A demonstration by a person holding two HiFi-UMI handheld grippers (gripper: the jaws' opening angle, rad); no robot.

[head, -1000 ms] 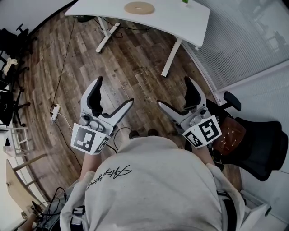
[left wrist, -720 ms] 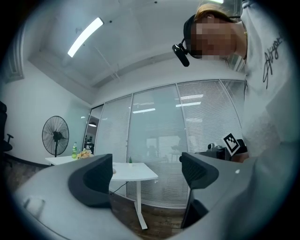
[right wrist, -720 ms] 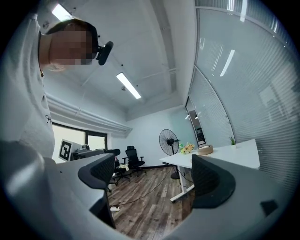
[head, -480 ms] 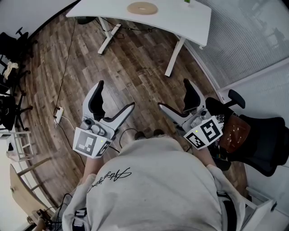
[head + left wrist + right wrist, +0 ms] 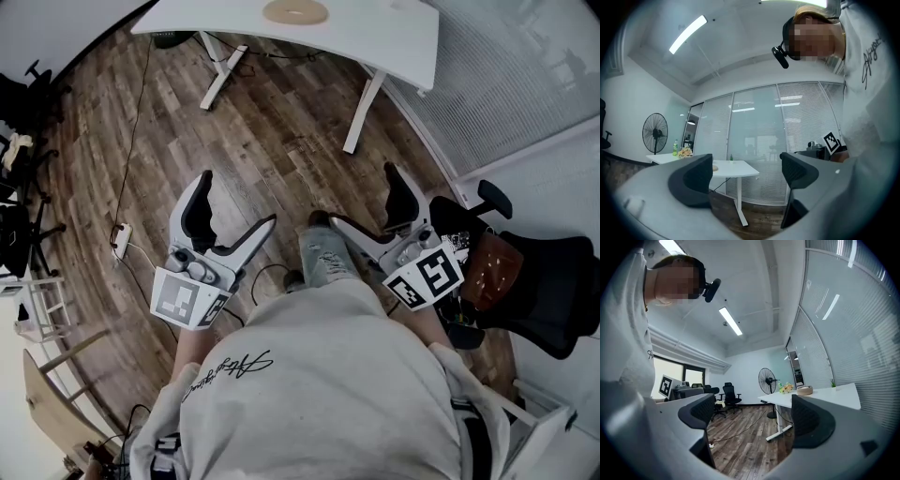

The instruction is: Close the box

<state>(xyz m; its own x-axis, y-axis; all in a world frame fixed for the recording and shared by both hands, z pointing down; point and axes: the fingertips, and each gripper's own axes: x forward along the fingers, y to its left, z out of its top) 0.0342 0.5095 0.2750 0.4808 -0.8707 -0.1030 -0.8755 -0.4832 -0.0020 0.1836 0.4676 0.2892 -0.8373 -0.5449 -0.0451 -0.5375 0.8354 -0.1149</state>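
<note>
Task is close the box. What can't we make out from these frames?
- The box: in no view, so its place and flap state cannot be told.
- Round tan thing on the white desk: head view, at the top edge, too small to name.
- Floor at the person's feet: head view, hidden by the torso.
- Small items beside the fan: left gripper view, too small to identify.

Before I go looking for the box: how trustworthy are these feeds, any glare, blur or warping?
Head view: sharp and evenly lit, but the white table bows at its edge from lens warp. Left gripper view: dark round vignette, very bright ceiling strip light, lamp reflections on the glass wall. Right gripper view: same vignette, light streaks on the glass partition, wooden floor sharp.
</note>
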